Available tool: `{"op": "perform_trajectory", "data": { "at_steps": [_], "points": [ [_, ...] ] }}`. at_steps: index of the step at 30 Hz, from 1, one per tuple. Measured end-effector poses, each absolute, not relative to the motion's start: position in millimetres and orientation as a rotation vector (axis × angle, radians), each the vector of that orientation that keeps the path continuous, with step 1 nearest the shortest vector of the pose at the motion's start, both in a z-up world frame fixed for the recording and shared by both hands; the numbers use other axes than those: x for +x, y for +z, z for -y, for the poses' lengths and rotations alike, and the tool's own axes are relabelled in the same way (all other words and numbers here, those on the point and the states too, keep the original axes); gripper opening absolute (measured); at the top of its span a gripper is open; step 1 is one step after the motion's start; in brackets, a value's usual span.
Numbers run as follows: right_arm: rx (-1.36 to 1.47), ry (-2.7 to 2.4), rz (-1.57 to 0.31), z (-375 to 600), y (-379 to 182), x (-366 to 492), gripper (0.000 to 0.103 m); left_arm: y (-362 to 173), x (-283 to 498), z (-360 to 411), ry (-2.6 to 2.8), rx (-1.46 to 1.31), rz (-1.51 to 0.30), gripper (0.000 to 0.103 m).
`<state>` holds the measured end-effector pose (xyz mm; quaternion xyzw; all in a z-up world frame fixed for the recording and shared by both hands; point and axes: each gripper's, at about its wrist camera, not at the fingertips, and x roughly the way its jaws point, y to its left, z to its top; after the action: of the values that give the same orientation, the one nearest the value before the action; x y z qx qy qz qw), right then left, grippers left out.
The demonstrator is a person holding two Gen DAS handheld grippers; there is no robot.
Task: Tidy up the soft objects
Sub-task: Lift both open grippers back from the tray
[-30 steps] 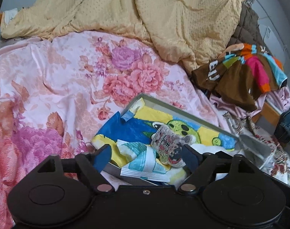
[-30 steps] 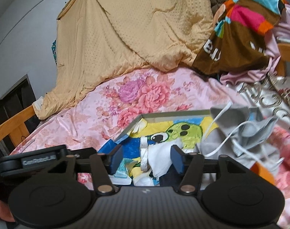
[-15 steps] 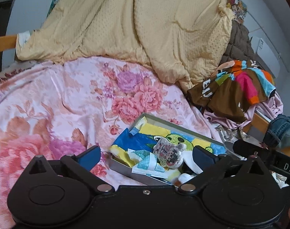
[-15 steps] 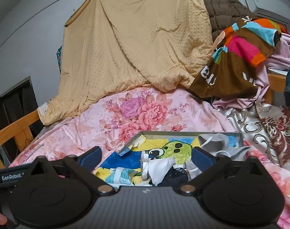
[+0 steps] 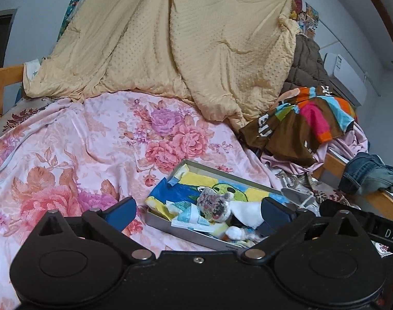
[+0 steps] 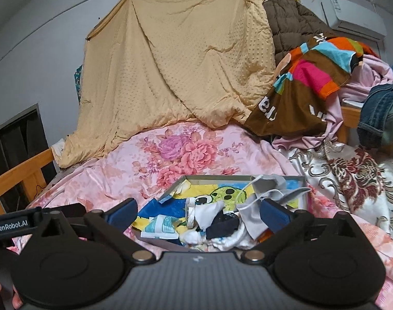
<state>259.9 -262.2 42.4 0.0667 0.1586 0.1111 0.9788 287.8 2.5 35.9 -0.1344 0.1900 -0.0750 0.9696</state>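
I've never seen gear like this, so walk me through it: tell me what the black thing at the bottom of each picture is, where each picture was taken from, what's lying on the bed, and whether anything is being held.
There is no robot here. A person holds a pair of hand-held tongs in each hand, and a wide-angle camera on each one looks forward along its two blue-tipped fingers.

One picture comes from the left tongs, the other from the right tongs. The black shape at the bottom is the tongs' own body.

Both look at a bed with a pink flowered sheet. On it sits a shallow grey tray holding a cartoon-print cloth, a white face mask, a small patterned pouch and other small soft pieces. Behind lie a tan quilt and a striped brown garment.

Both tongs have just been opening. They are now wide open and hold nothing.
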Motion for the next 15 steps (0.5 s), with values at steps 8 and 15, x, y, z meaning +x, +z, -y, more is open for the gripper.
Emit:
{"op": "perform_trajectory", "data": {
  "at_steps": [8, 15],
  "points": [
    [0.143, 0.189, -0.292, 265.6, 42.5, 219.6, 0.103, 36.5, 254.6, -1.4, -0.167, -0.254, -0.370, 0.102],
    [0.135, 0.166, -0.293, 269.6, 39.0, 194.3, 0.103, 33.4, 225.9, 0.0, -0.182, -0.232, -0.360, 0.102]
  ]
}}
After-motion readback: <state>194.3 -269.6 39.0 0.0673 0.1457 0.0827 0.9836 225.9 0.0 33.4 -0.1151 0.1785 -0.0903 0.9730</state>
